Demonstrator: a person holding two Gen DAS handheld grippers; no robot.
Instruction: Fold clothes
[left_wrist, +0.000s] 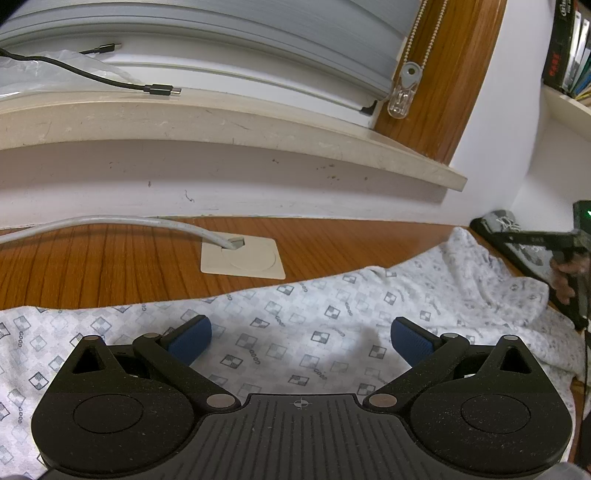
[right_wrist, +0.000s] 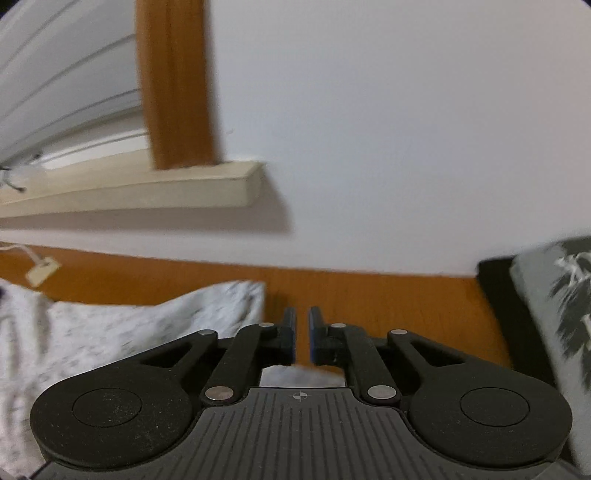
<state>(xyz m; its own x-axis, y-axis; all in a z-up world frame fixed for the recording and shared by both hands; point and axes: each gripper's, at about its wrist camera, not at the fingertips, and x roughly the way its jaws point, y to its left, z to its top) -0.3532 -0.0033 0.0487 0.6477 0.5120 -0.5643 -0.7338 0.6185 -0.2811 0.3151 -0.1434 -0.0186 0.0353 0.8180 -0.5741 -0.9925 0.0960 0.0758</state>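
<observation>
White patterned cloth, the garment (left_wrist: 295, 332) I am folding, lies spread across the wooden surface (left_wrist: 110, 266). My left tool (left_wrist: 301, 338) hovers over its middle with the blue pads spread wide apart, gripping nothing. Beyond it a grey cable (left_wrist: 110, 221) runs into a beige outlet plate (left_wrist: 243, 258). Farther right, my right tool (right_wrist: 302, 334) sits past the garment's edge with its pads nearly together, a thin gap between them and nothing clamped. A dark cushion (right_wrist: 554, 314) lies at far right.

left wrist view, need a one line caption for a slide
Left gripper open, fingers spread over a white patterned garment lying on a wooden desk below the windowsill.
</observation>
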